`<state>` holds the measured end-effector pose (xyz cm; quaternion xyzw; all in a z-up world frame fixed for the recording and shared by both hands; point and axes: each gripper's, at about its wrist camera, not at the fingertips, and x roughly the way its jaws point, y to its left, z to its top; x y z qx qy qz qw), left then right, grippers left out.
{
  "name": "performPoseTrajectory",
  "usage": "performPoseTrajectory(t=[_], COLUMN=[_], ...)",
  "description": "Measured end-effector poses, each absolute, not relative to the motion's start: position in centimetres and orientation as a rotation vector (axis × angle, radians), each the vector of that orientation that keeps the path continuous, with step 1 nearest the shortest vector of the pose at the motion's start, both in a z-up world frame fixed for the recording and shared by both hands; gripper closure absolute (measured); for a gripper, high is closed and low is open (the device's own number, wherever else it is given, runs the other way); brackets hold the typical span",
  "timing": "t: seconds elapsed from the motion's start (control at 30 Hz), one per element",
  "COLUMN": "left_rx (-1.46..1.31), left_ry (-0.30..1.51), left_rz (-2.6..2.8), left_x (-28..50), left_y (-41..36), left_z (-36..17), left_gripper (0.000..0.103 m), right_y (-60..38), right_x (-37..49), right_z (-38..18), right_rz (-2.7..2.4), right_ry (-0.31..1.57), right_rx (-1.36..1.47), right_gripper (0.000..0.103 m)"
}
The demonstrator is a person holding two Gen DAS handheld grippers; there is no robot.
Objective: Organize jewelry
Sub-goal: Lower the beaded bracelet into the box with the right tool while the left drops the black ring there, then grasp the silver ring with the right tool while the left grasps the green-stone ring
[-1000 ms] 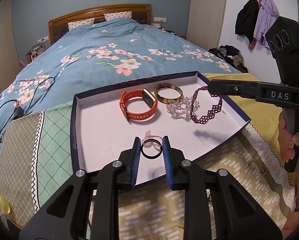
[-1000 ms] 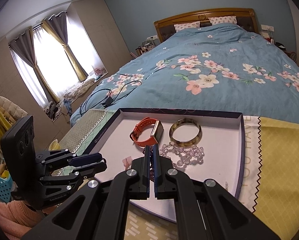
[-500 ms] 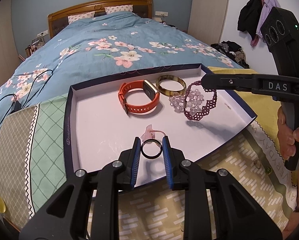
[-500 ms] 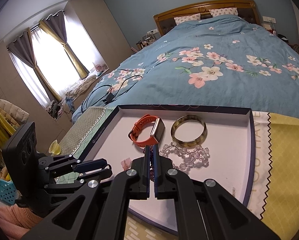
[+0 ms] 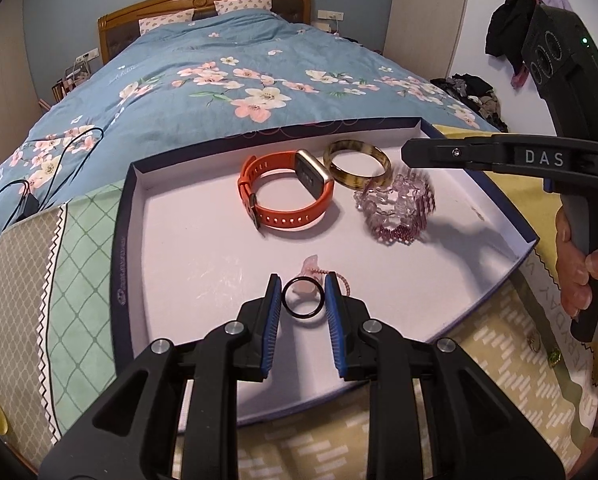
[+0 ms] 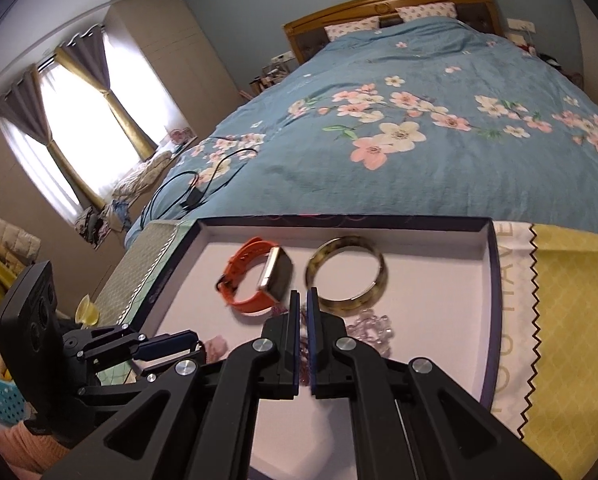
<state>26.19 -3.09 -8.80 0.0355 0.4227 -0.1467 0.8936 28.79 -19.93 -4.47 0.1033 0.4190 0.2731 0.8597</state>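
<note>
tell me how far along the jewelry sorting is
Done: the orange watch and amber bangle lie side by side in the tray, with a clear bead bracelet and a pink charm.
In hand: the left claw holds a black ring over the tray; the right claw is lowering a purple beaded bracelet.
Left: small pieces remain on the cloth outside.

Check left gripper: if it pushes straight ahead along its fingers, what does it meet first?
Left gripper, shut on the black ring, would likely meet the pink charm bracelet just ahead on the tray; depth uncertain.
</note>
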Motion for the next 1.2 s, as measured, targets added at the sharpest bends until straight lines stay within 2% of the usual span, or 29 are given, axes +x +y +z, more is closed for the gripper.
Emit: performPoseTrajectory(t=[0.13,0.23,0.27,0.33,0.43,0.57,0.63,1.2], left_rx=[0.074,0.062,0.059,0.053,0.055,0.045,0.055,0.148], left_ry=[0.883,0.867,0.858,0.820,0.761,0.713,0.703,0.752], left_rz=[-0.296,-0.294,-0.297,-0.296,-0.288,-0.307,-0.314,-0.499], left_x=[26.8,26.8,26.8,26.2,24.8,22.7,21.6,13.3], left_y=[-3.4,-3.4,-3.4,-3.1,-2.7,-2.0,-1.8,-4.9], left_z=[-9.3,-9.1,-8.9,-8.0,-6.5,-4.9,-4.6,-7.3], left_gripper=[0.080,0.073,0.072,0.062,0.056,0.056,0.052,0.052], right_y=[-20.4,-20.6,-20.7,-20.8,-21.2,-22.3,-23.1,-24.2], right_x=[28.8,28.1,27.7,26.5,24.1,20.9,19.3,12.4], right_z=[-4.7,-4.3,-4.0,-3.3,-2.1,-1.4,-1.6,-7.0], right_rz=[0.547,0.535,0.534,0.543,0.562,0.579,0.577,0.508], right_ry=[0.883,0.869,0.861,0.837,0.802,0.779,0.787,0.925], right_rx=[0.224,0.214,0.207,0.186,0.149,0.120,0.116,0.024], right_gripper=[0.098,0.095,0.091,0.086,0.078,0.072,0.072,0.072])
